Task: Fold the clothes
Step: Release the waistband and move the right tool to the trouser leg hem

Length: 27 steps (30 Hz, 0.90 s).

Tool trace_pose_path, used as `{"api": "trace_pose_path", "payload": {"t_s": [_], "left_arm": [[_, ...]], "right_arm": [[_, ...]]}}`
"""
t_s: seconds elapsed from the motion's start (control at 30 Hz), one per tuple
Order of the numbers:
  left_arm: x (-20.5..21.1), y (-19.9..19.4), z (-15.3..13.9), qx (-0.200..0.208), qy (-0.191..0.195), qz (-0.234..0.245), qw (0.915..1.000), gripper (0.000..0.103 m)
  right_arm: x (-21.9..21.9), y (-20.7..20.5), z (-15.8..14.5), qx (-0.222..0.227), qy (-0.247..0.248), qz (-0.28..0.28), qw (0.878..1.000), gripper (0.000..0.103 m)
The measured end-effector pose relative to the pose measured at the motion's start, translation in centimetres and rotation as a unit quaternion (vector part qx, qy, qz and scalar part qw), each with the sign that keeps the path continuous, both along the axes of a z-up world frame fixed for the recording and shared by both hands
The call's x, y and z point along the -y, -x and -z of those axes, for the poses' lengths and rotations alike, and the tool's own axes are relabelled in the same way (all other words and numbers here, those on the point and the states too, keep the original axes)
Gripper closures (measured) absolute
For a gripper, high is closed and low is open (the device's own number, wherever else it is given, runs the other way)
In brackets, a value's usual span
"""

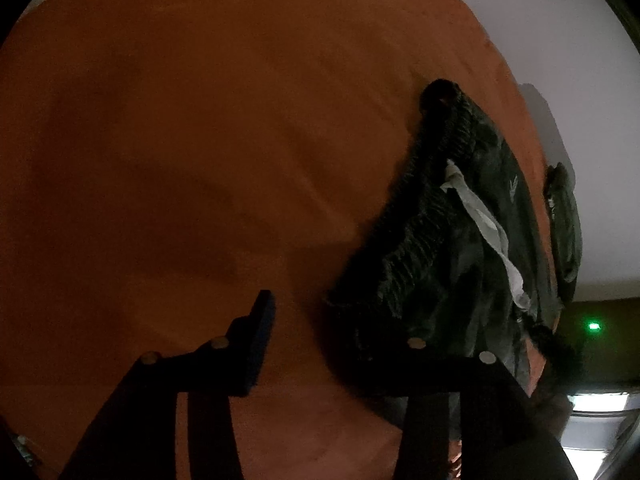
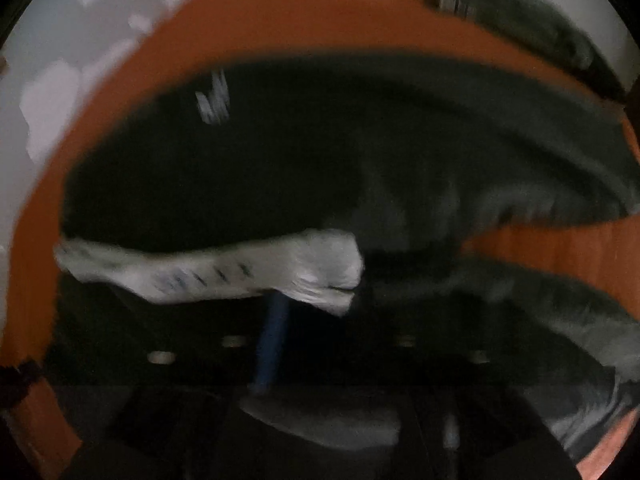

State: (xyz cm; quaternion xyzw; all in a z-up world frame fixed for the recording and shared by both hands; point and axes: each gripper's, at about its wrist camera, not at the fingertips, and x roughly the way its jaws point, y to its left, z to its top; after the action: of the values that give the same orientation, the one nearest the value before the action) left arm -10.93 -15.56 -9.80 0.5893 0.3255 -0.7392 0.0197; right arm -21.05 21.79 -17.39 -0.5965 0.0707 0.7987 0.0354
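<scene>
Left gripper (image 1: 340,332): jaws stand apart, nothing between them. Bare orange cloth shows in the gap. Its left finger (image 1: 256,344) is edged in blue and hangs over the orange bedsheet (image 1: 180,140). Its right finger overlaps the lower edge of the dark shorts (image 1: 452,248); whether it touches the fabric cannot be told in the dim light.

Right gripper (image 2: 336,344): the view is heavily smeared. A blue pad edge (image 2: 270,344) shows on one finger; the other finger is lost against dark cloth. The jaws seem to stand apart, and no fabric can be seen pressed between them, but the blur leaves this uncertain.

Left wrist view alone shows the ribbed, gathered waistband (image 1: 436,184) of the shorts, running diagonally from upper right to lower left, and the wide empty stretch of sheet beside the garment. It also shows a small green light (image 1: 593,326) at the far right.

Right wrist view alone shows the shorts spread broadly across the frame, with a white pocket lining (image 2: 224,268) lying turned out across the front, just ahead of the fingers. The same white strip (image 1: 484,220) appears narrow in the left view.

A second dark garment (image 2: 516,20) lies near the sheet's edge, apart from the shorts; in the left view it is a sliver (image 1: 564,220).

Markings: a small pale logo (image 2: 214,98) on the shorts, blurred. Dark marks on the white lining, unreadable.
</scene>
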Motion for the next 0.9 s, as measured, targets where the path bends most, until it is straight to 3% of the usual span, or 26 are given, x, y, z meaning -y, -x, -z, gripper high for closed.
{"api": "trace_pose_path", "payload": {"t_s": [0.13,0.3,0.47,0.53,0.63,0.77,0.9], "left_arm": [[0.0,-0.2,-0.3,-0.006,-0.007,-0.004,1.0000,0.055],[-0.5,0.1,-0.6,-0.014,-0.022,-0.006,0.9997,0.055],[-0.4,-0.1,-1.5,-0.035,-0.049,-0.017,0.9980,0.054],[-0.6,-0.5,-2.4,-0.039,-0.042,-0.018,0.9982,0.054],[-1.4,-1.1,-3.2,-0.042,-0.038,-0.014,0.9983,0.054],[-2.8,-2.3,-3.6,-0.031,-0.031,-0.002,0.9990,0.053],[-3.8,-3.9,-3.7,-0.020,-0.024,-0.007,0.9995,0.053]], "right_arm": [[-1.3,-1.3,-0.8,0.030,-0.032,-0.021,0.999,0.058],[-5.1,-3.3,-6.3,0.050,-0.064,-0.031,0.996,0.058],[-12.0,-7.1,-17.7,-0.001,0.000,0.045,0.999,0.057],[-15.1,-8.2,-21.4,-0.015,0.025,0.094,0.995,0.048],[-18.7,-10.2,-25.4,-0.030,0.065,0.162,0.984,0.044],[-23.1,-15.0,-28.0,-0.056,0.091,0.219,0.970,0.033],[-26.6,-19.4,-26.8,-0.088,0.109,0.243,0.960,0.033]]}}
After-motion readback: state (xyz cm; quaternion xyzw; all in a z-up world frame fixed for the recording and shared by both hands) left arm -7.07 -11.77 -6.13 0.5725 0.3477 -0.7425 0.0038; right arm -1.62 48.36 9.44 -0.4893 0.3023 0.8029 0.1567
